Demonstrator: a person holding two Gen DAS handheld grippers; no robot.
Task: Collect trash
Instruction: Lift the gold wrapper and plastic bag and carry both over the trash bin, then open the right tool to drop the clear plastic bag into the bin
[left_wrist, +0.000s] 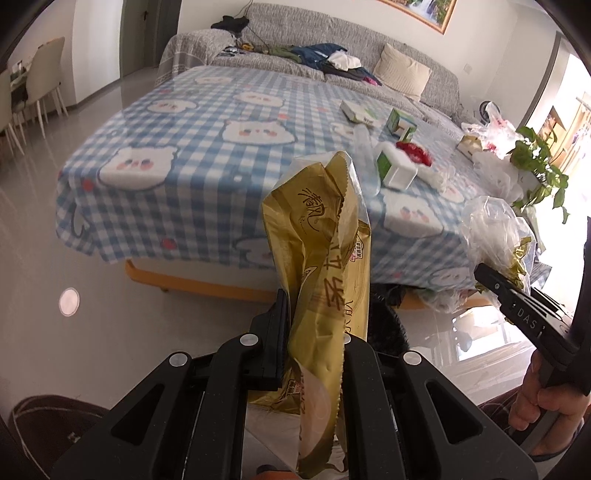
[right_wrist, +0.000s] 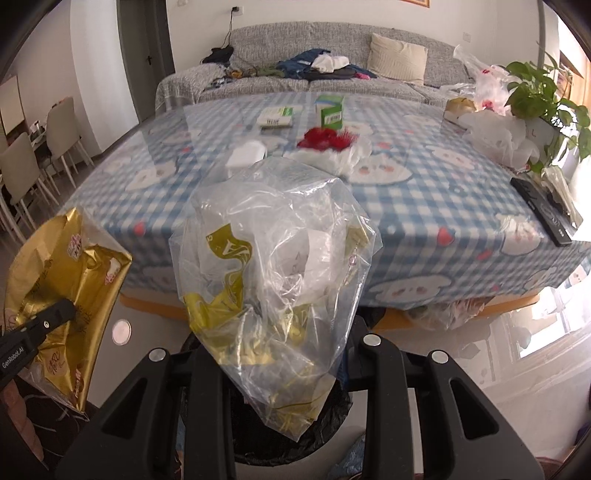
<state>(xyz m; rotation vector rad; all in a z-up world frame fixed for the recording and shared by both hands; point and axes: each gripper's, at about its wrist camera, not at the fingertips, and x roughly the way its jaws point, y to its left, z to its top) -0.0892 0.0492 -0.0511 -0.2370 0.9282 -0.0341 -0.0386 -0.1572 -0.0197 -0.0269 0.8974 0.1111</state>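
Left gripper (left_wrist: 314, 332) is pinched tight on a gold wrapper (left_wrist: 325, 236), jaws pressed flat on the film. The wrapper stands up out of the jaws, crumpled, with brown Chinese brush lettering I can't read cleanly and a small red-and-white logo near its edge. Seen from the right wrist, the same gold wrapper (right_wrist: 66, 280) hangs at the left edge, with "GenRobot.AI" printed on the finger clamping it.

Right gripper (right_wrist: 291, 339) is clamped on a clear plastic bag (right_wrist: 273, 251), jaws narrow with bunched film between them. The bag has gold-printed patches; the writing on it is too crumpled to read. From the left wrist the right gripper's finger (left_wrist: 517, 299) reads "DAS", with the clear bag (left_wrist: 498, 236) at its tip and a hand (left_wrist: 543, 398) on the handle.

Both pieces are held off the table, in front of its near edge. A bin with a black liner (right_wrist: 325, 417) sits right under the clear bag.

On the blue checked tablecloth (right_wrist: 424, 206): a green-and-white carton (right_wrist: 330, 110), a flat box (right_wrist: 277, 116), a red wrapper (right_wrist: 325, 140), a black remote (right_wrist: 543, 210). Carton print is not legible.
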